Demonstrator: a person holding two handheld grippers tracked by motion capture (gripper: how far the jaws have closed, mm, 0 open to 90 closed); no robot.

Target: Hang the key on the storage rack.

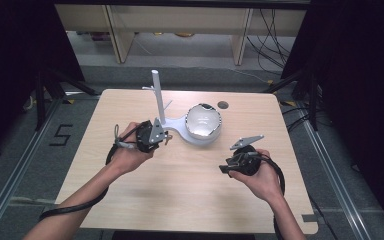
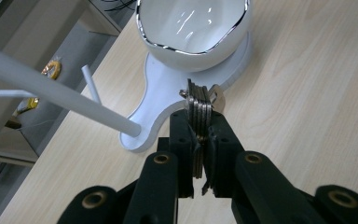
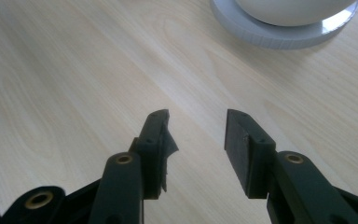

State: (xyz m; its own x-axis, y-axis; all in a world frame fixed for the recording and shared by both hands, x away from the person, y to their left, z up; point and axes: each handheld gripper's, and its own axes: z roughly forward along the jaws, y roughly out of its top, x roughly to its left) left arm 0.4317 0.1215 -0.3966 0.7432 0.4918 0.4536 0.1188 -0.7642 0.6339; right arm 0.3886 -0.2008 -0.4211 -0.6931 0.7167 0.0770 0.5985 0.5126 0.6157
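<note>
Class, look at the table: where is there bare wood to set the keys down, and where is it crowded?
Bare wood: the near half of the table, before both hands, and the far left corner beyond the left gripper. Crowded: the far middle, where the white stand and bowl sit, with the keys beside them. The right gripper hangs over bare wood.

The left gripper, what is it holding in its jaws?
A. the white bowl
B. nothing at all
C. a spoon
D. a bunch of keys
D. In the left gripper view, the left gripper has its jaws shut on a stack of flat metal keys, held above the white stand base in front of the white bowl.
</note>
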